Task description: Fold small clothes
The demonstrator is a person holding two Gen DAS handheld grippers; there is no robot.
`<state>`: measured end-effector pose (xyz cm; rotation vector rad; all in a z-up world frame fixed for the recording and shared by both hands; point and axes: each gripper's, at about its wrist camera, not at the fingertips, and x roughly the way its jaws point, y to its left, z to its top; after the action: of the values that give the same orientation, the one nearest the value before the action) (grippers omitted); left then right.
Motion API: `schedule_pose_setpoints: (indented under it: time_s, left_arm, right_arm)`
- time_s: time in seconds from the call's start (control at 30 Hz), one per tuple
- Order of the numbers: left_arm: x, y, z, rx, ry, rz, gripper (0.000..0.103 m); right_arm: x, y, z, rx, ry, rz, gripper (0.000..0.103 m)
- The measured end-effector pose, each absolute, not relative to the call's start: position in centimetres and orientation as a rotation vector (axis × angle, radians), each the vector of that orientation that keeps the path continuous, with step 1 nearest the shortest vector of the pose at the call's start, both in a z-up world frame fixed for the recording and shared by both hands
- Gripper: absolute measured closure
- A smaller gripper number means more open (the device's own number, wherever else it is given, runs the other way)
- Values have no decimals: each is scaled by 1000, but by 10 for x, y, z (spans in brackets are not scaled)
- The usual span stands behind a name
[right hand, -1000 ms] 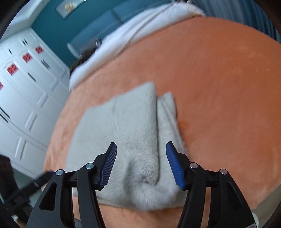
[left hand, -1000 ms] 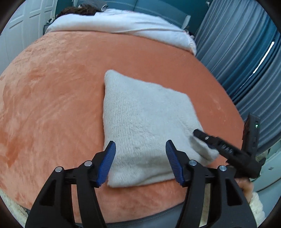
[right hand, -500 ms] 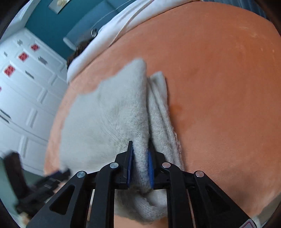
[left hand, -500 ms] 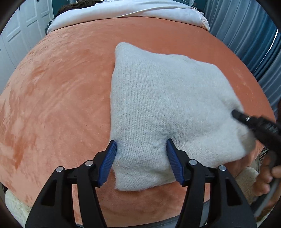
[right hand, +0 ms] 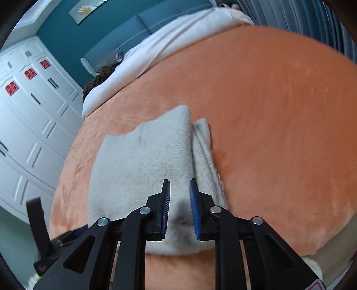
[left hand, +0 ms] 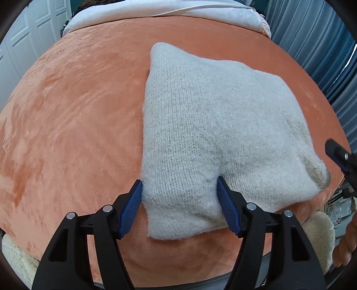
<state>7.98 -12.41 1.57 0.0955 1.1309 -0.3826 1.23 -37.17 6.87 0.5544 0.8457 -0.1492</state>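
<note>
Sweater [left hand: 207, 125] | left fingers [left hand: 179, 209] spread astride corner | right fingers [right hand: 179, 210] narrowly parted, layered fold visible

grey garment [left hand: 212, 125]: knitted wool-like cloth, fuzzy and matt, stitch rows plain in the left wrist view.
orange blanket [left hand: 73, 125]: plush velvety cloth with a brushed nap and a soft sheen.
white bedding [left hand: 169, 11], far: smooth matt cloth.
left gripper [left hand: 179, 208]: black matt plastic arms, blue ribbed pads [left hand: 131, 207], shiny metal pins.
right gripper [right hand: 179, 209]: same black plastic and blue ribbed pads.
wardrobe doors [right hand: 29, 107], left: smooth white painted panels.
curtain [left hand: 312, 33], right: pleated blue-grey cloth.
</note>
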Motion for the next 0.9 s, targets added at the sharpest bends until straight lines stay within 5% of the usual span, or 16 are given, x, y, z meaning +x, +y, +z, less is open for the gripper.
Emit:
schedule_pose_setpoints:
  time_s: [0.1,0.33,0.43,0.53,0.7,0.77,0.8,0.9]
  left_arm:
    - [78,-125,16,99,1129,-378,39]
    - [74,-121,17,100,1143,-376,39]
    - [72,-123,13,100,1147,-371,38]
    - [70,-118,19,76,1142,-374,39]
    - [60,-100,32,9,1133,-396,39]
    - [56,-98,30,19,1145,-396,39]
    - [55,-98,28,24,1153,-393,40]
    - [54,-95,21,32,1173,-371,40]
  right_arm:
    - [16,-359,40,507,948,-178,81]
    - [7,-365,58,590,860,-187,103]
    - [19,-371,12,520,1040,-275,103]
    - [2,-385,27,625,974,-288,103]
    - [-5,-366,84,537,858,-211,89]
    - [10,-357,86,498,867,-187,57]
    - [18,-354,83,475,871,-184,51]
    - [60,-346,49,464,989,-174,49]
